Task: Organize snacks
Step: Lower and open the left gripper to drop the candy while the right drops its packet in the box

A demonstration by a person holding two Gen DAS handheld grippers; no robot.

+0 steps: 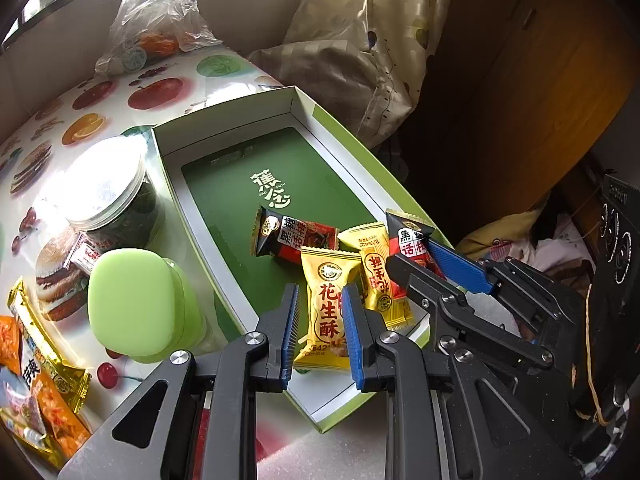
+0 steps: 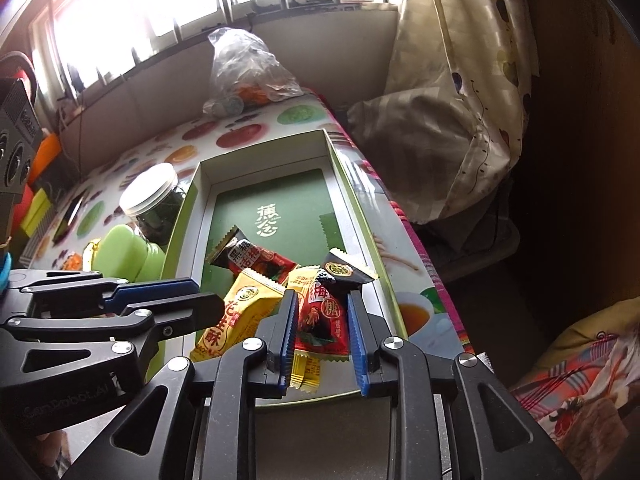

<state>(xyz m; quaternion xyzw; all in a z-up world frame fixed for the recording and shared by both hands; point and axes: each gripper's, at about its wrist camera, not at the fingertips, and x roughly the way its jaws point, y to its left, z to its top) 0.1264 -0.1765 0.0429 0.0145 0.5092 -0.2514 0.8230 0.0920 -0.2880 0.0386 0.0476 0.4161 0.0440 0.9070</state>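
My left claw (image 1: 319,330) pinches a yellow pack (image 1: 326,312) low in the near end of the green box (image 1: 236,120); it looks light, crinkly and slippery, so I hold mid-body, not the sealed ends. The jar (image 1: 114,196) and green tub (image 1: 132,300) crowd the left. My right claw (image 2: 322,338), jaws parted, straddles the red pack (image 2: 320,320).

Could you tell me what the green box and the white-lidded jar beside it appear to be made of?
Green box: likely matte cardboard, from its thin, straight, white-faced walls and printed green floor. Jar: seemingly clear plastic with a ribbed white plastic screw lid; dark contents show through. It could be glass.
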